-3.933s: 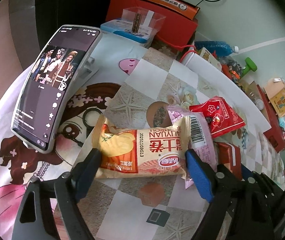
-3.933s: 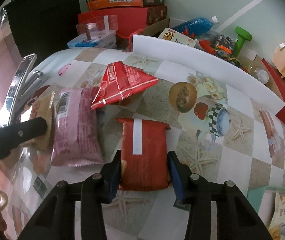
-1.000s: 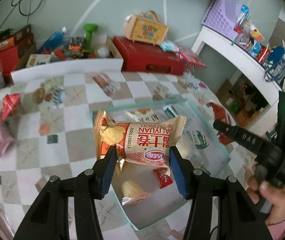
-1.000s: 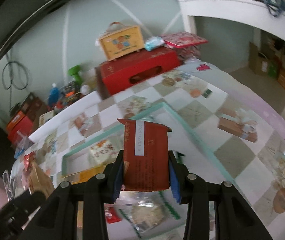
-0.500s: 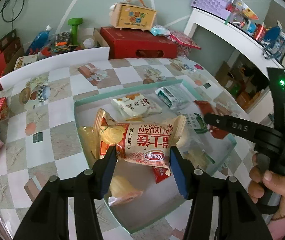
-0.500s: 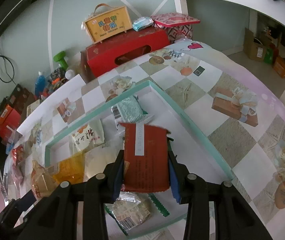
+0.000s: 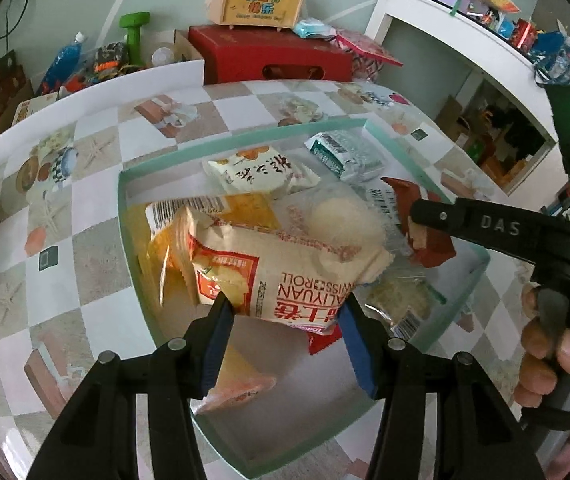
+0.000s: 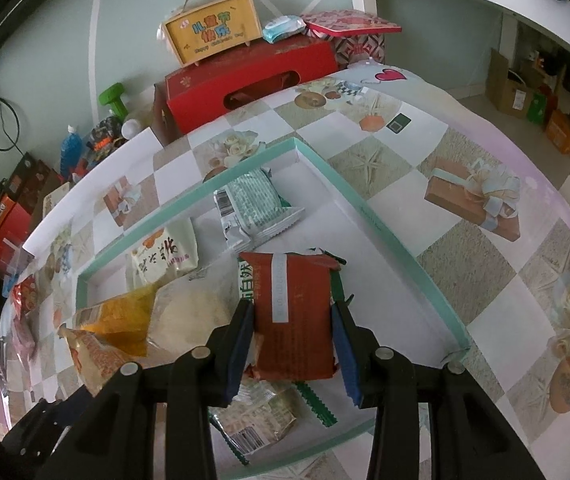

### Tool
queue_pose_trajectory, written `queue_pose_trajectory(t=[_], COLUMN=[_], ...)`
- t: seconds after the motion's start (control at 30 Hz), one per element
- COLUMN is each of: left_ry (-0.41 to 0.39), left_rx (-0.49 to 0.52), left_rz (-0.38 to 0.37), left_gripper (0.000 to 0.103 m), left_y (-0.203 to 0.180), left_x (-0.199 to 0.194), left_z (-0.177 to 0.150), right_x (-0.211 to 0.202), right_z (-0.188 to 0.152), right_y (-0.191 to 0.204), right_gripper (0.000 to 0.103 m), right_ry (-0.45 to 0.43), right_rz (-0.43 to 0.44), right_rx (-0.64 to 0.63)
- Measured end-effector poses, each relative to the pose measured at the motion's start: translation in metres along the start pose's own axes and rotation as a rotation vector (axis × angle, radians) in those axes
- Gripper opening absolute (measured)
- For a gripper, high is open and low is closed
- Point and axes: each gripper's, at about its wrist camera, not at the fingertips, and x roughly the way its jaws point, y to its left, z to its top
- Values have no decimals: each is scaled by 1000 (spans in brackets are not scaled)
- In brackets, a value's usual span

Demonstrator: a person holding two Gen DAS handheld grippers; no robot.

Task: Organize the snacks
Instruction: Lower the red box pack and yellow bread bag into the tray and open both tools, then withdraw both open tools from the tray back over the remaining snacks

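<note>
The left gripper (image 7: 285,312) is clamping its jaws on the Swiss roll packet (image 7: 285,268), low and central over the green-rimmed tray (image 7: 123,216). The right gripper (image 8: 291,332) is gripping the red snack packet (image 8: 291,312) narrowly at frame centre, above the tray's other snacks.

The red packet (image 7: 431,240) is half hidden behind the right tongs (image 7: 425,216).
</note>
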Motion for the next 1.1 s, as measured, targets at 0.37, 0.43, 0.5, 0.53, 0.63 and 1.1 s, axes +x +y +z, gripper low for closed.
queue_pose_trajectory(t=[0.37,0.43,0.5,0.53,0.63,1.1], left_ry=[-37,-56,-74,-83,-99,-112], left_rx=[29,35,31,25,-10,-335], left_rz=[-14,-17,-15,-14,4,230], left_gripper=[64,64,65,65,70,94], left_y=[-11,-13,-12,-11,-2,88], left_x=[-20,-28,-35,-38,-44,-48], left_z=[4,6,9,10,12,3], right_x=[-17,-20,-22,-22,-22,-23], right_z=[4,5,5,5,4,-7], right_y=[0,0,2,3,7,54], right_gripper=[57,57,57,57,57,69], right_ry=[-54,-62,-66,-66,-64,-60], right_rz=[-1,-1,0,1,5,48], right_rx=[4,1,-4,-8,-20,-149])
